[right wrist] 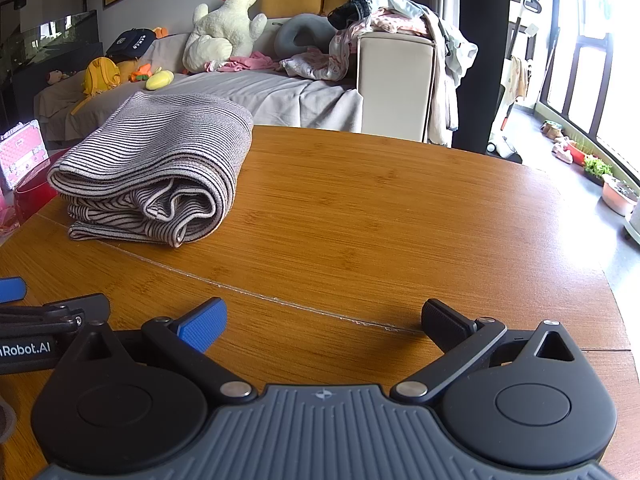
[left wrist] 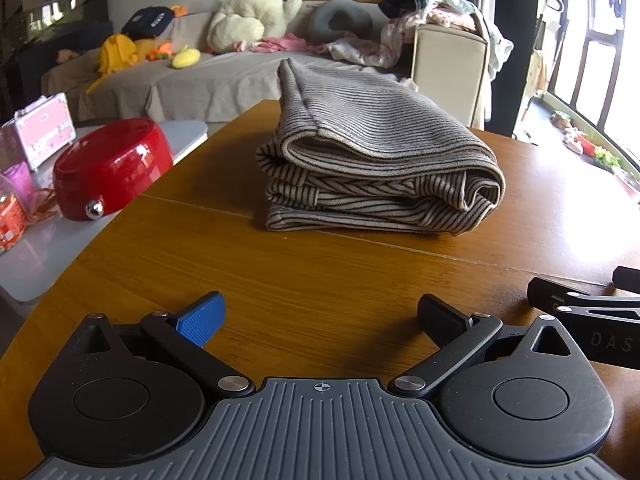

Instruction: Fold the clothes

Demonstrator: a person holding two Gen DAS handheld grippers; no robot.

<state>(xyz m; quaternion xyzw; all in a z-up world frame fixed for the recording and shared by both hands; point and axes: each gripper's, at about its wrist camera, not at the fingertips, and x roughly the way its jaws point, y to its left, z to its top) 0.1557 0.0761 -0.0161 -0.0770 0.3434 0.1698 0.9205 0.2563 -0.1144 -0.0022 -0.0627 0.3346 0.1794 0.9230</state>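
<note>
Garment: a striped grey garment (left wrist: 376, 160) lies folded into a thick bundle on the wooden table (left wrist: 280, 280), upper centre of the left wrist frame; in the right wrist frame it sits at the left edge, middle height (right wrist: 152, 172).
Left gripper: the left gripper (left wrist: 320, 318) is at the bottom of its frame, fingers spread wide with bare tabletop between them, holding nothing, well apart from the bundle.
Right gripper: the right gripper (right wrist: 322, 320) also has its fingers wide apart and empty, low over the table, the bundle up and to its left.
Neighbours: a red bowl (left wrist: 108, 168) sits at middle left, just beside the table's edge.
Background: a cream plush toy (left wrist: 256, 12) on a grey-covered sofa (left wrist: 208, 80), top of frame.
</note>
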